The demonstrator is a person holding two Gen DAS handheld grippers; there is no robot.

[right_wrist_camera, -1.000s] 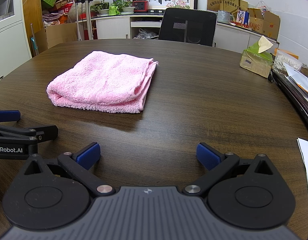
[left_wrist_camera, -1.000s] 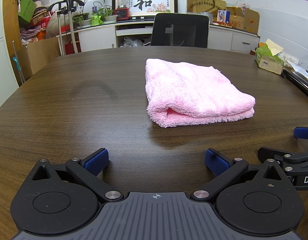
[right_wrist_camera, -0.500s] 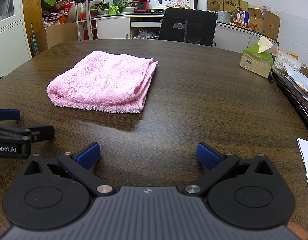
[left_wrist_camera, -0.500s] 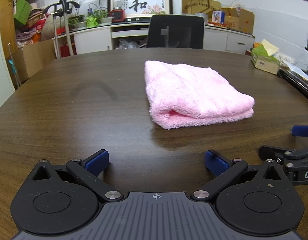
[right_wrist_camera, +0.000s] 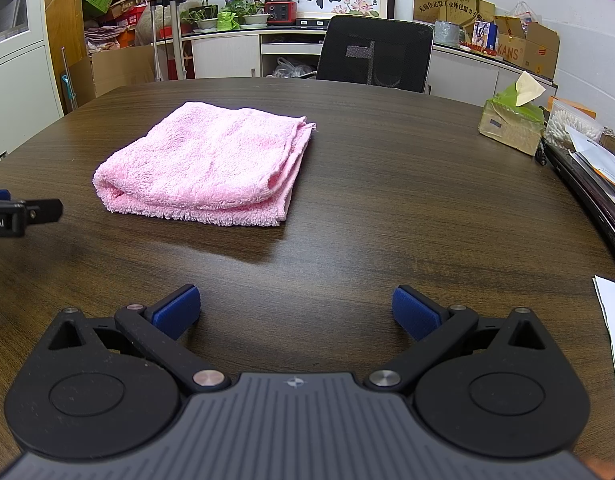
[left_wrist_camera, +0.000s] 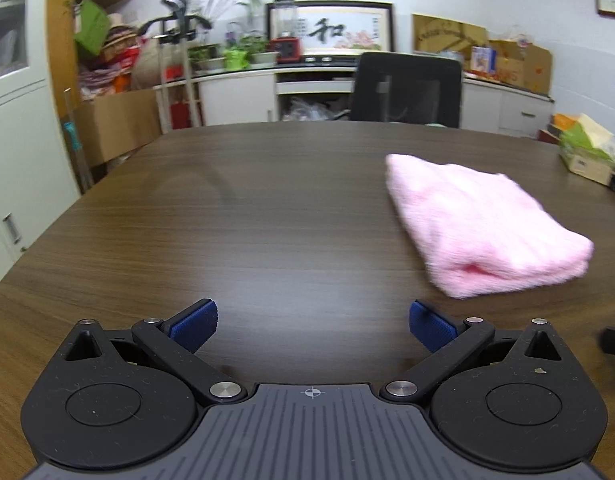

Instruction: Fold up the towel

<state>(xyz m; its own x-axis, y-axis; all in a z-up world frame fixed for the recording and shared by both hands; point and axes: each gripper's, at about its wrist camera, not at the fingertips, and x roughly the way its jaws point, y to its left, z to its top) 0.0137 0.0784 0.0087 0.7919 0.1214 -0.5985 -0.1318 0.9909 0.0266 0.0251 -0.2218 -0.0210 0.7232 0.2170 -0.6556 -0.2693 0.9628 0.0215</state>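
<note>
I see both grippers, left (left_wrist_camera: 312, 320) and right (right_wrist_camera: 295, 308), spread and empty. The towel (right_wrist_camera: 211, 168) lies folded on the table (right_wrist_camera: 387, 184), ahead-left of the right gripper, ahead-right of the left; neither is clearly nearer.

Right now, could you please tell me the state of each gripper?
Left gripper: open, holding nothing.
Right gripper: open, holding nothing; the folded pink towel lies untouched ahead of it.

Ahead of your right gripper (right_wrist_camera: 295, 312), matt black plastic with ribbed blue pads (right_wrist_camera: 413, 312), lies the fluffy pink terry-cloth towel (right_wrist_camera: 211, 168) on semi-gloss wood-grain table (right_wrist_camera: 387, 184).
</note>
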